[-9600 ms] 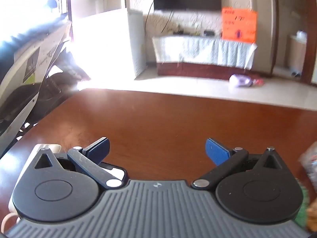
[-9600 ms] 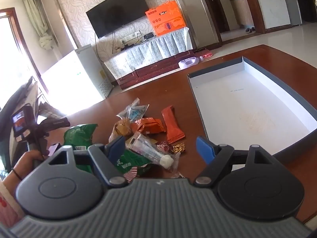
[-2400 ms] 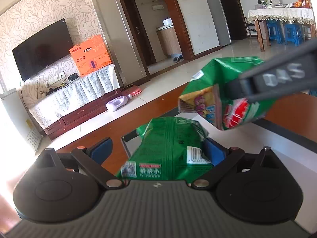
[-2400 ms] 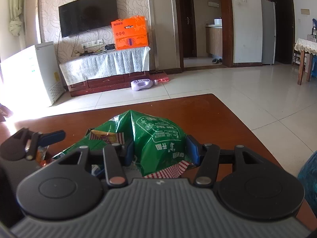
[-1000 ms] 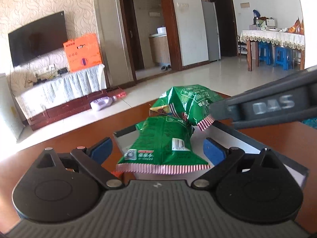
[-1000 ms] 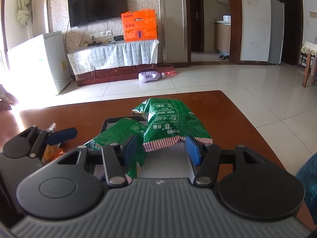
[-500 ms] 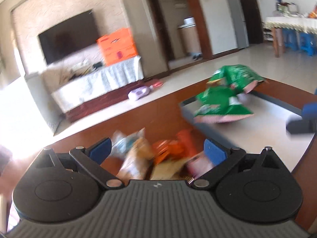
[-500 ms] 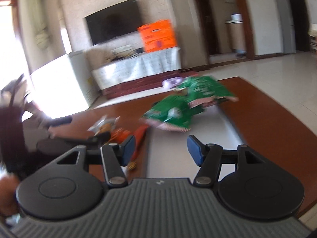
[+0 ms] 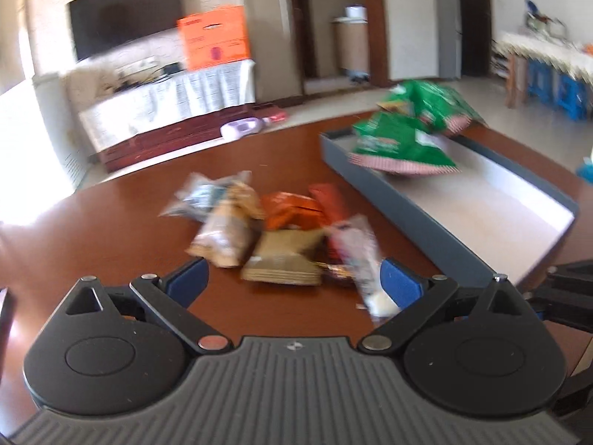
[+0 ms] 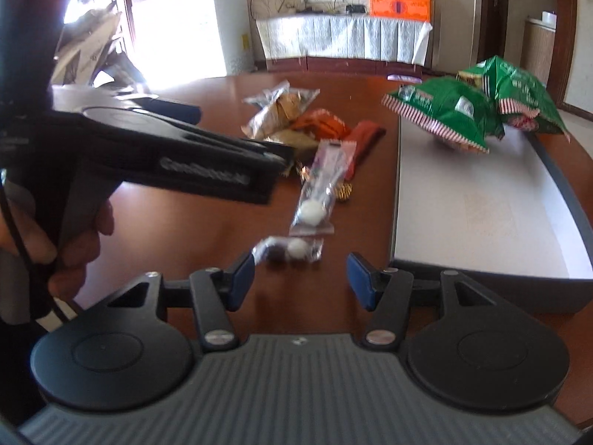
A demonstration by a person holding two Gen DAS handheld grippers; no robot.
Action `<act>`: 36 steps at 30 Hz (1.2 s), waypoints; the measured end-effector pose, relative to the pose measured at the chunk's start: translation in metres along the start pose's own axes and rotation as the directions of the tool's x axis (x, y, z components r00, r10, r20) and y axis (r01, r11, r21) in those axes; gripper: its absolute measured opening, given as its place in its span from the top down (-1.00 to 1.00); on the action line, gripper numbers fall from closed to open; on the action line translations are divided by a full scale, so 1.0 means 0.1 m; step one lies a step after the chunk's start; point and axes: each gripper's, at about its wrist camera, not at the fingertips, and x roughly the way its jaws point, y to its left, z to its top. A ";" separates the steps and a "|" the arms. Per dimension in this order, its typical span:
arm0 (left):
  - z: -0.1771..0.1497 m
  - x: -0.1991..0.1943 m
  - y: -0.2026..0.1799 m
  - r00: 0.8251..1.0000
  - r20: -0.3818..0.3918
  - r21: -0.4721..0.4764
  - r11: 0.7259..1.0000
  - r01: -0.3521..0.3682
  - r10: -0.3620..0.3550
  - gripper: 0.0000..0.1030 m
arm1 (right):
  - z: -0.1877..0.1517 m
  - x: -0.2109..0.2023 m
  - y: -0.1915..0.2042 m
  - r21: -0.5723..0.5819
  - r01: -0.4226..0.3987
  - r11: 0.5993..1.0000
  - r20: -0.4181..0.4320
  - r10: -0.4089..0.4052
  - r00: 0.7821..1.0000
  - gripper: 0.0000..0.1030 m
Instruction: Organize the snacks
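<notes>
Right gripper: jaws narrowing a little, nothing btwn them, just short of small clear candy packet on table. Left gripper: wide apart, empty, over snack pile. Light, crinkly, slippery; pinch at sealed edge. Green bags already in tray.

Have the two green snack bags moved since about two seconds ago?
Yes. The two green snack bags were held up in the grippers; now they lie together in the far end of the grey box, no gripper on them.
</notes>
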 end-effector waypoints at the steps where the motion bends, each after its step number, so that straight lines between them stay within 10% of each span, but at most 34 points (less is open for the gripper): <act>1: -0.01 0.03 -0.07 1.000 -0.006 0.018 1.000 0.012 -0.012 -0.94 | -0.03 0.01 0.00 0.002 -0.001 1.000 -0.014 0.001 1.000 -0.14; 12: -0.01 0.35 -0.34 0.990 -0.069 0.013 0.992 0.126 -0.125 0.00 | -0.07 -0.03 -0.05 0.014 -0.002 1.000 -0.022 0.003 1.000 -0.14; 14: 0.00 0.34 -0.28 0.983 -0.084 -0.043 0.987 0.158 -0.161 0.48 | -0.06 -0.03 -0.05 0.010 0.001 1.000 -0.022 -0.001 1.000 -0.14; 24: -0.02 -0.04 0.06 0.991 -0.004 -0.054 0.990 0.133 -0.133 0.61 | -0.02 0.01 -0.02 0.000 0.020 1.000 -0.009 -0.020 1.000 -0.14; 36: -0.25 0.06 0.22 0.993 -0.114 0.004 1.000 -0.025 0.025 0.61 | 0.06 0.17 0.21 -0.091 0.040 0.995 0.011 -0.039 0.999 -0.14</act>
